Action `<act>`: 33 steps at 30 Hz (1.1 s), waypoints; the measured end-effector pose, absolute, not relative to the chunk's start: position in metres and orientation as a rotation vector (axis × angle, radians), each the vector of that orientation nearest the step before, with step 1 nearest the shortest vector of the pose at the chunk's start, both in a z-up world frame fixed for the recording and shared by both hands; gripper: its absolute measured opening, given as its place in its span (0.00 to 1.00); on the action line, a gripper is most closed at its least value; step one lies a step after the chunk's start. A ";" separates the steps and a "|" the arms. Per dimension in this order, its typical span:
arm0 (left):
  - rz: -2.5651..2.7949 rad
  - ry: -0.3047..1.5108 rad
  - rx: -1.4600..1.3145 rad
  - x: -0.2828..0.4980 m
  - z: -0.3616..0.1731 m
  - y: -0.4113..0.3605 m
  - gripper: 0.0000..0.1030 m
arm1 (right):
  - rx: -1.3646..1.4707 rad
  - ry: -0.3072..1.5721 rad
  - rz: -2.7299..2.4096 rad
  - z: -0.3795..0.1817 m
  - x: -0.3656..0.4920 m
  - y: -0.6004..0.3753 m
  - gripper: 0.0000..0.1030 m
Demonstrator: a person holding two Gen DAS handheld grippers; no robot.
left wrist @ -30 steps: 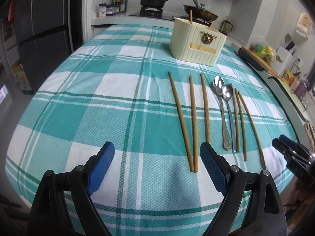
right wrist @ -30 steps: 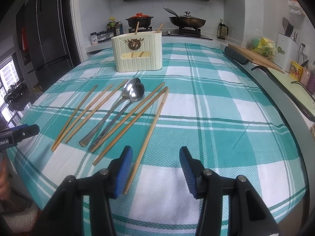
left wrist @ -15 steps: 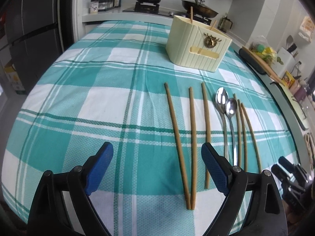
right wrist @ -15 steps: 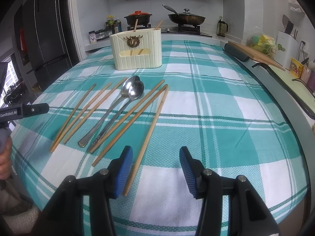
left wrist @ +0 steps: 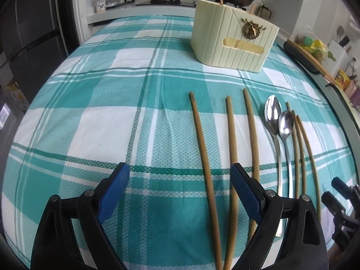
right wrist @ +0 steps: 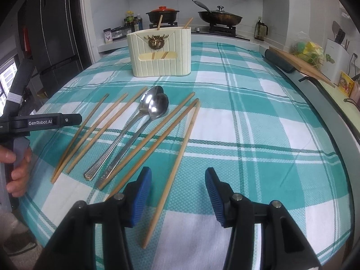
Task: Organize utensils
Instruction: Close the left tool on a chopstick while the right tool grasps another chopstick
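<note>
The left claw (left wrist: 180, 193) stands wide and empty over two chopsticks (left wrist: 203, 157), while the right claw (right wrist: 178, 193), half-wide, holds nothing above the bench (right wrist: 258, 135).

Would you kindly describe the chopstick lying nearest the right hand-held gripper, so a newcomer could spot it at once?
Start at the cream utensil holder standing on the teal checked tablecloth; the loose utensils lie in a row in front of it. In the right wrist view, the chopstick is the rightmost in that row. It lies apart from the others, with only bare cloth to its right.
</note>
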State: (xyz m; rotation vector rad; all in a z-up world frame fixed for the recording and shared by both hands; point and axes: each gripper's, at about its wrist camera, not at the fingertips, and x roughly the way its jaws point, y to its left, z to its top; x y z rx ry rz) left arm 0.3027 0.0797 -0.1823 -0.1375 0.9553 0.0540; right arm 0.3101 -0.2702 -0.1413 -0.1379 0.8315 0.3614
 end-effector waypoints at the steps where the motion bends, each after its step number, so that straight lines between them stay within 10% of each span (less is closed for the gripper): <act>1: 0.058 0.962 -0.133 0.303 -0.184 0.080 0.89 | -0.149 0.839 0.360 -0.144 0.313 -0.267 0.49; 8: 0.063 0.993 -0.030 0.298 -0.194 0.067 0.89 | -0.213 0.891 0.358 -0.161 0.326 -0.257 0.47; 13: 0.064 0.988 -0.008 0.290 -0.195 0.075 0.92 | -0.253 0.873 0.343 -0.160 0.322 -0.256 0.26; 33: -0.086 1.148 0.039 0.356 -0.191 0.085 0.83 | -0.237 1.025 0.380 -0.156 0.369 -0.271 0.30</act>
